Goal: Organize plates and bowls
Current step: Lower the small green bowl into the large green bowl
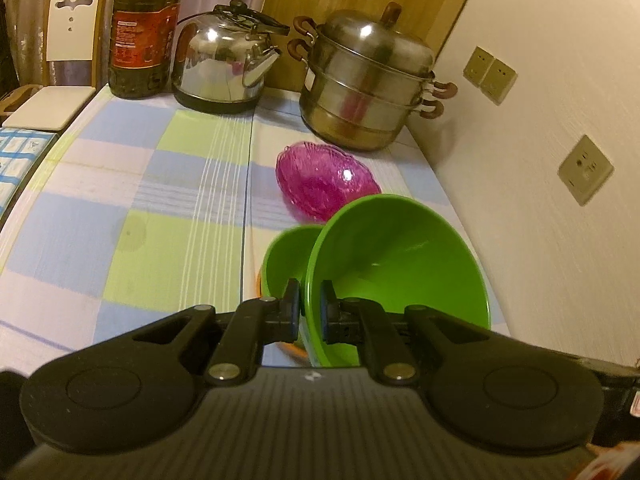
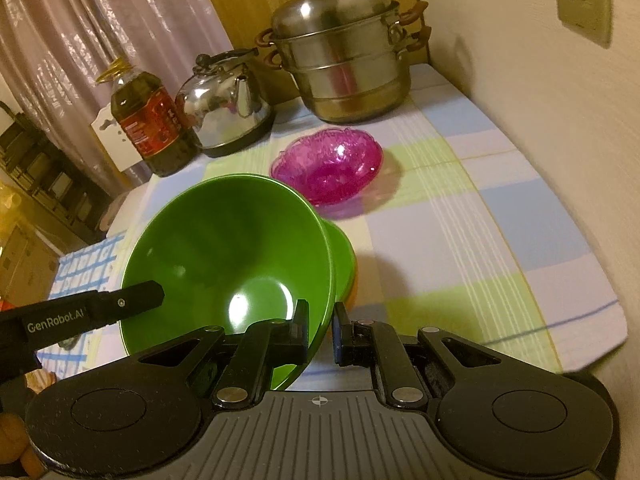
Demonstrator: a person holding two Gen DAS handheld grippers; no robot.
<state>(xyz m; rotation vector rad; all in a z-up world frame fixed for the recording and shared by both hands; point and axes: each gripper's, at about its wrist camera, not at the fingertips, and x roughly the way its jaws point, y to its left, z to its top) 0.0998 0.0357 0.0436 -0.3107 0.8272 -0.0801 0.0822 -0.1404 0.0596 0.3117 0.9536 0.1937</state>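
Left wrist view: two green bowls show at the lower centre, a large green bowl tipped on edge and a smaller green bowl just behind it to the left, with a strip of orange beneath that I cannot identify. One pink glass bowl sits on the table above them in the frame, empty. The left tool pinches the large bowl's near rim, one finger on each side of the wall. Along the top stand one oil bottle, one steel kettle and one tiered steamer pot, lidded. Three wall sockets show on the right wall. A white chair stands at the upper left.

Right wrist view: the same large green bowl fills the centre left, its inside empty and glossy, resting tilted over the smaller green bowl. The right tool straddles the large bowl's rim at lower centre, its fingers close together with the wall between them. The left tool's finger reaches in from the left edge onto the opposite rim. The pink glass bowl lies above, apart from the green ones; kettle, bottle and steamer pot line the top.
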